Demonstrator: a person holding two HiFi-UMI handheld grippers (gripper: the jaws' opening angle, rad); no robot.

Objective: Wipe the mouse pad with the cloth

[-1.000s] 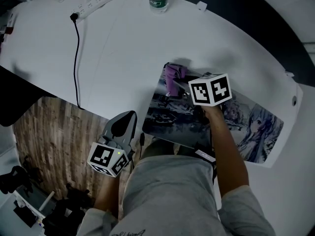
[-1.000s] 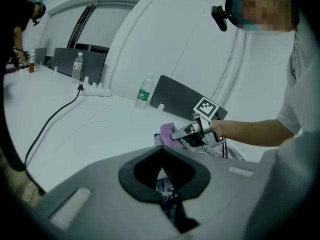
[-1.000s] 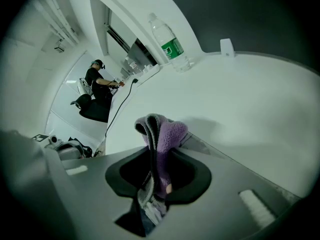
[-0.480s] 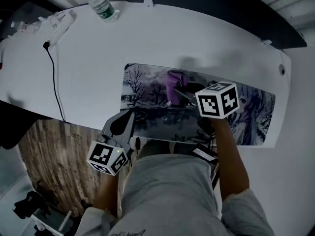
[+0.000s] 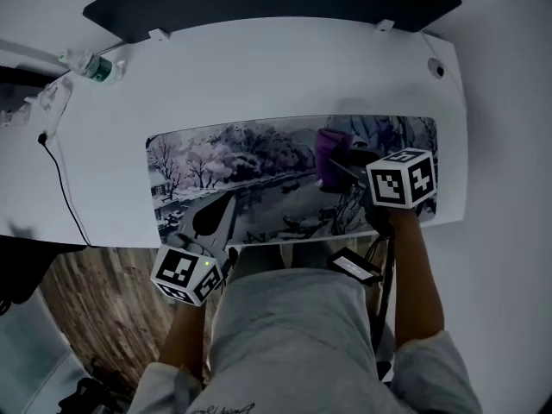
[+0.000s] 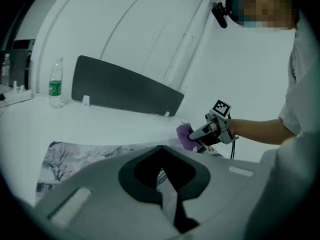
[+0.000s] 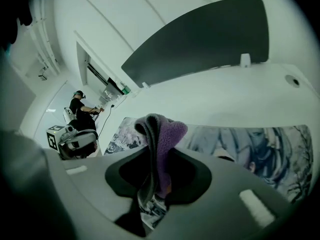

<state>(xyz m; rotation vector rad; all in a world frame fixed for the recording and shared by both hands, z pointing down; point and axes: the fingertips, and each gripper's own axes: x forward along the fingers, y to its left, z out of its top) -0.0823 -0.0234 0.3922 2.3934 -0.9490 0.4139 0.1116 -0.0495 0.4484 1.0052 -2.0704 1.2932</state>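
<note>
The long printed mouse pad (image 5: 259, 171) lies across the white desk (image 5: 259, 67). A purple cloth (image 5: 330, 152) rests on the pad's right part, with my right gripper (image 5: 336, 166) shut on it. In the right gripper view the cloth (image 7: 162, 139) bunches up between the jaws of the right gripper (image 7: 155, 184), above the mouse pad (image 7: 250, 149). My left gripper (image 5: 216, 216) hovers at the pad's near edge, left of centre. In its own view the left gripper (image 6: 167, 194) stands shut with nothing in it, and the cloth (image 6: 184, 134) and mouse pad (image 6: 60, 159) lie ahead.
A dark panel (image 5: 267, 3) stands along the desk's far edge. A water bottle (image 5: 95, 67) and a power strip (image 5: 50, 102) with a black cable (image 5: 60, 179) sit at the far left. Wood floor (image 5: 95, 317) shows below the near edge. A cable hole (image 5: 438, 69) is at the far right.
My right gripper has drawn the cloth rightward along the pad, from its left end to its right part. The head view has swung, so the whole pad shows. The left gripper stays put.
</note>
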